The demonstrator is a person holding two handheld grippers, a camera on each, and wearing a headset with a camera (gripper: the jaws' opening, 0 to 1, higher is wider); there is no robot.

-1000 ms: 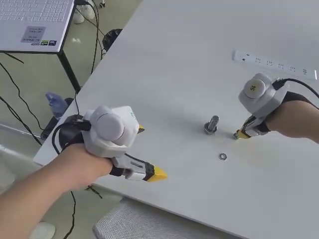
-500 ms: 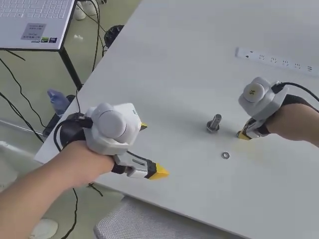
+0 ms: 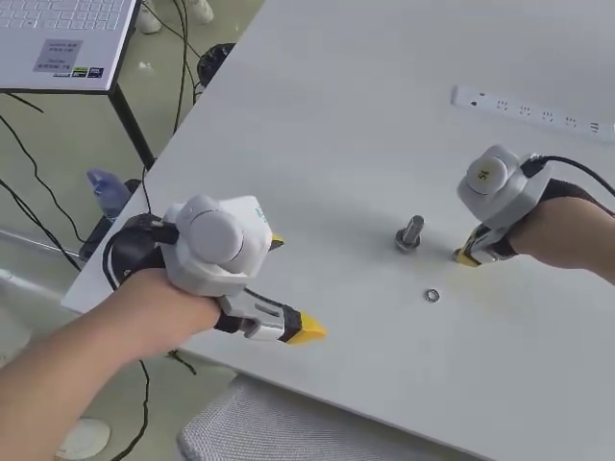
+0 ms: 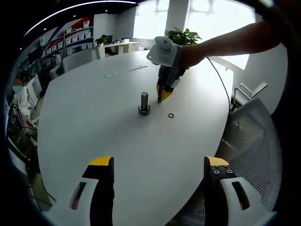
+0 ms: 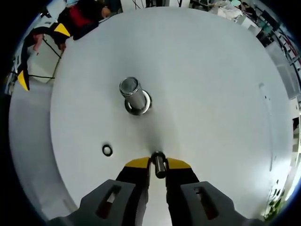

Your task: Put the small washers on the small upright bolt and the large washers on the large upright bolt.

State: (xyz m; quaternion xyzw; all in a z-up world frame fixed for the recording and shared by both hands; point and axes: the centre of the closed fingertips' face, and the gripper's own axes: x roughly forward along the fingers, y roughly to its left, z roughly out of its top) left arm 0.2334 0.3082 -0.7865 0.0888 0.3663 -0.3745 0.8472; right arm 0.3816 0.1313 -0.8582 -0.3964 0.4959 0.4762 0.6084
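Head view: left hand (image 3: 159,307) wraps the left gripper (image 3: 291,288) near the desk (image 3: 336,115) front edge, with the forearm coming in from the lower left and the jaws pointing across the desk toward the bolts. Right hand (image 3: 567,230) comes in from the right edge. It tips the right gripper (image 3: 468,256) down so its yellow tips meet the desk just beside the large bolt (image 3: 410,233). A loose washer (image 3: 432,296) lies flat on the desk nearer us, apart from both.

Left gripper view: we see its jaws spread wide with nothing between them.

Right gripper view: it gives what the head view can't, as the jaws are pinched on the small bolt (image 5: 159,164), which stands on the desk. From there the large bolt stands upright ahead with a ring at its base, and we can't tell whether that is a washer or the bolt's head. The washer sits off to the left.

Head view also shows a power strip (image 3: 533,110) at the far desk edge, a laptop (image 3: 58,38) on a side stand and a mesh chair (image 3: 250,432) below.

Writing: the laptop stickers and the round mark on top of the right gripper are too small for us to read.
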